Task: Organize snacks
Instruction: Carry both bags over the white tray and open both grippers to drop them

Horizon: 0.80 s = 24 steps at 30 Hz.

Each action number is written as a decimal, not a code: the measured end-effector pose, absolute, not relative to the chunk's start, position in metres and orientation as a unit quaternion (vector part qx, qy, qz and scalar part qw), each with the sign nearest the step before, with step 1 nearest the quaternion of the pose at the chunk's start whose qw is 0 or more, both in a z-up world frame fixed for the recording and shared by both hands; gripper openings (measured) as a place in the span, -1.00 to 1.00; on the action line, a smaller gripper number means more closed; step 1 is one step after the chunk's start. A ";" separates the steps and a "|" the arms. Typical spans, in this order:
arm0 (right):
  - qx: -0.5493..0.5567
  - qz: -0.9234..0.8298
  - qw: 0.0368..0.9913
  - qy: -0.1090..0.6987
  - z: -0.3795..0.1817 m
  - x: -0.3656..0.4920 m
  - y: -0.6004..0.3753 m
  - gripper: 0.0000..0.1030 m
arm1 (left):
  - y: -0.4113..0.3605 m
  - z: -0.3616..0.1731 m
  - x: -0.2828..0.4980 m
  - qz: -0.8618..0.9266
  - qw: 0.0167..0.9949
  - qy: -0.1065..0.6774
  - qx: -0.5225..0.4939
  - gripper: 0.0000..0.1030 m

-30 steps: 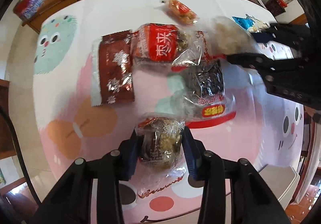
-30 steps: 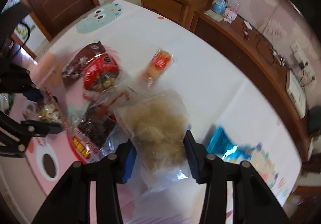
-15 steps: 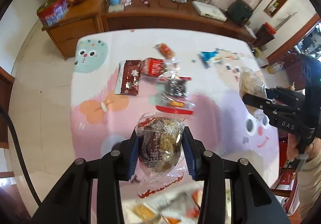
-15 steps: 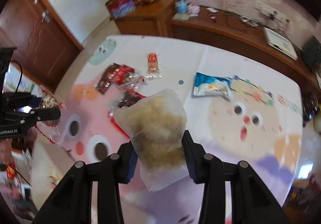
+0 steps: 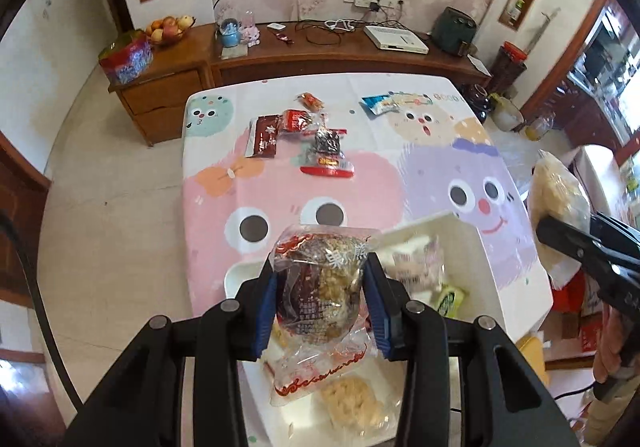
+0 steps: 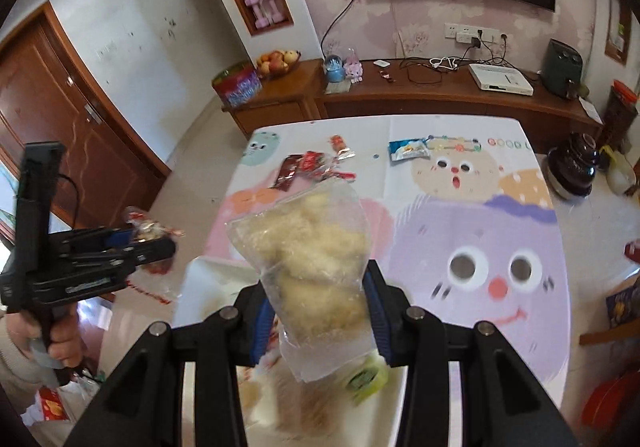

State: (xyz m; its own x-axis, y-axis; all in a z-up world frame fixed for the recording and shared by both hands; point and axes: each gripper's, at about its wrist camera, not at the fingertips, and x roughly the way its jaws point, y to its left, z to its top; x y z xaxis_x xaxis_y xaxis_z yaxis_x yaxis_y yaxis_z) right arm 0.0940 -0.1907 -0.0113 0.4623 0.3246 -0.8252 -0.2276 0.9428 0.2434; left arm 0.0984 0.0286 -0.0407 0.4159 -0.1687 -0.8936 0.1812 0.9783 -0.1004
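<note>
With the left gripper (image 5: pixel 322 303) clamped on a brown snack pack (image 5: pixel 320 287) and the right gripper (image 6: pixel 316 311) on a pale bag (image 6: pixel 308 247), we should lower both over the white bin (image 5: pixel 516 279) — then let go low, one at a time.

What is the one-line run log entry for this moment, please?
left hand-held gripper: shut on brown snack pack | right hand-held gripper: shut on pale snack bag | both above white bin

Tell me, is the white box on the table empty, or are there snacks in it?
Not empty. The white box already holds a green packet, a pale crumbly snack and another wrapped packet.
</note>
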 end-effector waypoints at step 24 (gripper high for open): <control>-0.029 0.104 0.828 0.550 -0.055 0.009 -0.150 -0.19 | -0.015 -0.093 0.038 -0.123 0.810 0.563 0.105 -0.21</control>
State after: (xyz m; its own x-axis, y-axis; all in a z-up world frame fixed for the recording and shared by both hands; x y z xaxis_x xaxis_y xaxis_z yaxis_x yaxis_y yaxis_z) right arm 0.0088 -0.1501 -0.0554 0.3738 0.1398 -0.9169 -0.2032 0.9769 0.0660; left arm 0.0384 -0.0153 -0.0934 0.3358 -0.0812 -0.9384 0.3185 0.9474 0.0320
